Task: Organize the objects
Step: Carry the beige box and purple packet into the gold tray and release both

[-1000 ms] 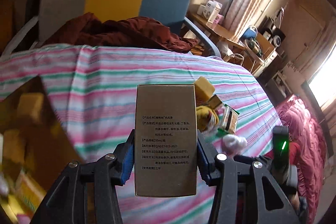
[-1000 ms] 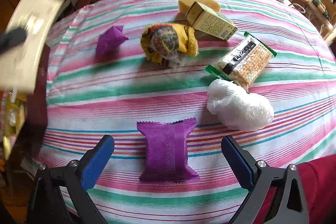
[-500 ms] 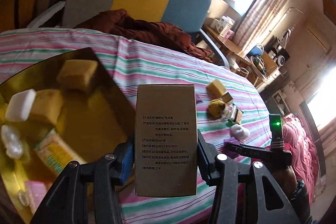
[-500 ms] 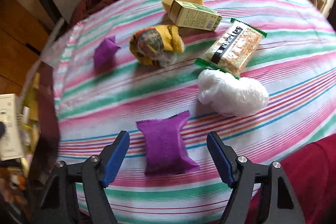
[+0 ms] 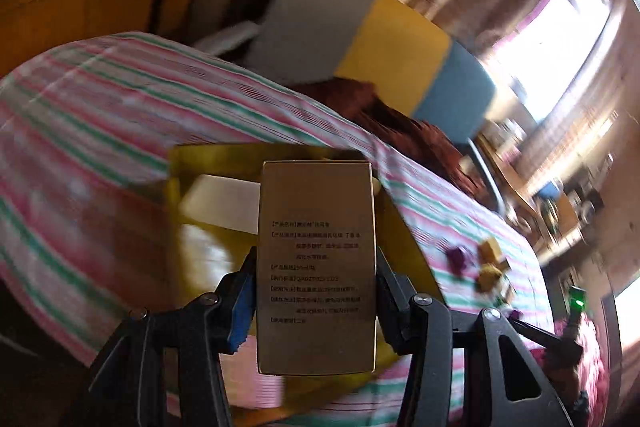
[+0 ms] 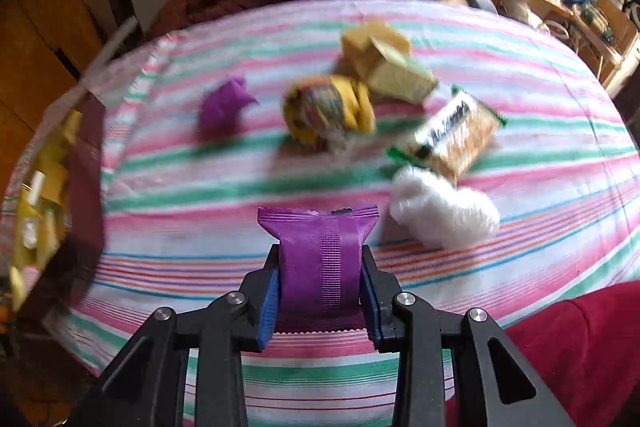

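Tall printed box hides the middle of the gold tray behind it; the tray's contents are smeared by blur. Beyond the purple packet, the table's other items are blurred, their labels unreadable.

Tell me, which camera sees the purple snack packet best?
The right wrist view: the purple packet fills the middle, squeezed between the right gripper pads. In the left wrist view it is not clearly visible; the tan box blocks much.
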Demonstrator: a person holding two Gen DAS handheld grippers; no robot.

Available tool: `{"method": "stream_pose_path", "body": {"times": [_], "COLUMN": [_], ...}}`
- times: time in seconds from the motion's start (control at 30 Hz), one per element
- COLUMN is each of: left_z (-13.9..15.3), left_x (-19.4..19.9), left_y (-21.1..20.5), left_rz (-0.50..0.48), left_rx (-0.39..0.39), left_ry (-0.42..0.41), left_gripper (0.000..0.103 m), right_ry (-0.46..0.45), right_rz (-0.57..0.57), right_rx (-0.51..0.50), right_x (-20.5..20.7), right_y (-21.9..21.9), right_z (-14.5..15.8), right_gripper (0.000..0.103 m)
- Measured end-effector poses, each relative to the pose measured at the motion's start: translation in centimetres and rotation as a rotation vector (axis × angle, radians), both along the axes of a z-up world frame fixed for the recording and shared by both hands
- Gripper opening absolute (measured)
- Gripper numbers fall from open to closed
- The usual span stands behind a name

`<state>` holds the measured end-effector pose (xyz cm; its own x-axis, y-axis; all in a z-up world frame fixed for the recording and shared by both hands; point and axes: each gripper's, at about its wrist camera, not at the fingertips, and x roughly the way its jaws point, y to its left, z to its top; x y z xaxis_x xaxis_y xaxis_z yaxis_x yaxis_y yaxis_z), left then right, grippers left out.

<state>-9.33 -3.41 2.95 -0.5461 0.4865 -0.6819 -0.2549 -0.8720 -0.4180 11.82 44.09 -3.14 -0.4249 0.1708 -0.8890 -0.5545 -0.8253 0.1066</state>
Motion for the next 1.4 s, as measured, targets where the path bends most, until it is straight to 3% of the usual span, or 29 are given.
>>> {"method": "stream_pose_path", "body": {"times": [0.13, 0.33, 0.6, 1.0, 1.17, 1.27, 1.4], "left_z": [-0.2, -0.9, -2.0, -6.0, -6.6, -6.2, -5.0], "left_x": [0.1, 0.5, -0.8, -4.2, -4.7, -4.2, -3.1], "left_y": [-2.7, -4.7, -2.6, 0.3, -0.4, -1.0, -1.4], "left_rz": [0.06, 0.093, 0.028, 0.025, 0.077, 0.089, 0.106], "left_rx": [-0.006, -0.004, 0.029, -0.042, -0.092, -0.085, -0.095], "left_ry": [0.007, -0.01, -0.039, -0.121, -0.124, -0.104, -0.048], "left_gripper": [0.051, 0.051, 0.051, 0.052, 0.062, 0.062, 0.062], "right_ry": [0.068, 0.176, 0.173, 0.126, 0.068, 0.05, 0.052], "right_rz": [0.072, 0.277, 0.522, 0.592, 0.61, 0.606, 0.618], "right_rx": [0.028, 0.023, 0.037, 0.02, 0.011, -0.017, -0.059], "right_x": [-2.5, -6.6, -13.1, -16.4, -17.2, -17.4, -17.3], "right_y": [-2.9, -9.4, -18.5, -22.2, -23.1, -23.3, -23.8], "right_z": [2.5, 5.9, 6.2, 4.6, 2.9, 2.0, 1.4], "right_gripper": [0.035, 0.035, 0.035, 0.035, 0.038, 0.055, 0.063]}}
